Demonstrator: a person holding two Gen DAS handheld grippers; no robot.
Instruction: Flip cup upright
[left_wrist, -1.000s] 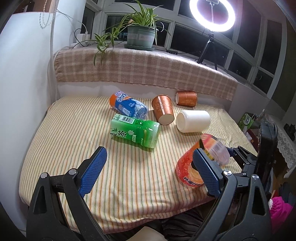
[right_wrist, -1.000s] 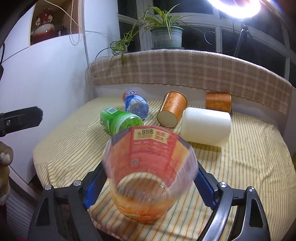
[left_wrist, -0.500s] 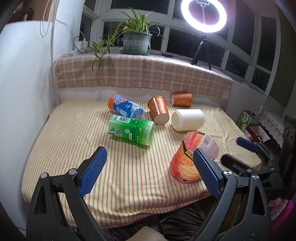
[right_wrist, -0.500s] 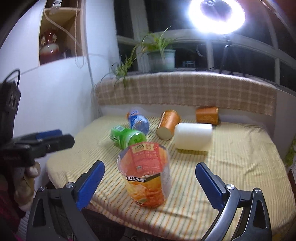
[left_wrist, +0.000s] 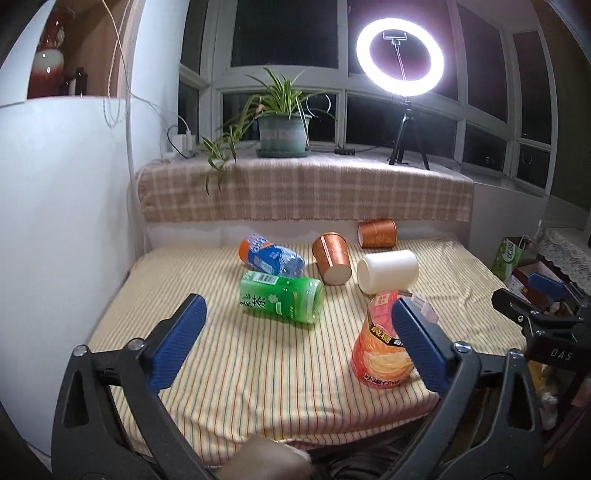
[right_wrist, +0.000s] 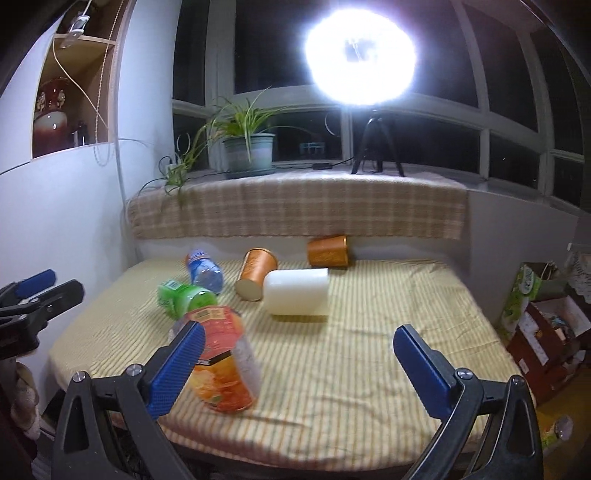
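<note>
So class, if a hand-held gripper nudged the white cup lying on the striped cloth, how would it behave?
The white cup lies on its side, so it would probably roll. It looks plain and hollow, likely light. The soft striped cloth may slow it.

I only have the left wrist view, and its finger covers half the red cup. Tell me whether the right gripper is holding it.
Observer: No. In the right wrist view the right gripper has its jaws wide apart, with only striped cloth between them.
Operator: Now tell me where the cup sits relative to it.
Observer: The red cup stands on end off to the left, partly behind the gripper's left finger, not between the two fingers. It is blurred, so I cannot judge finer detail.
</note>
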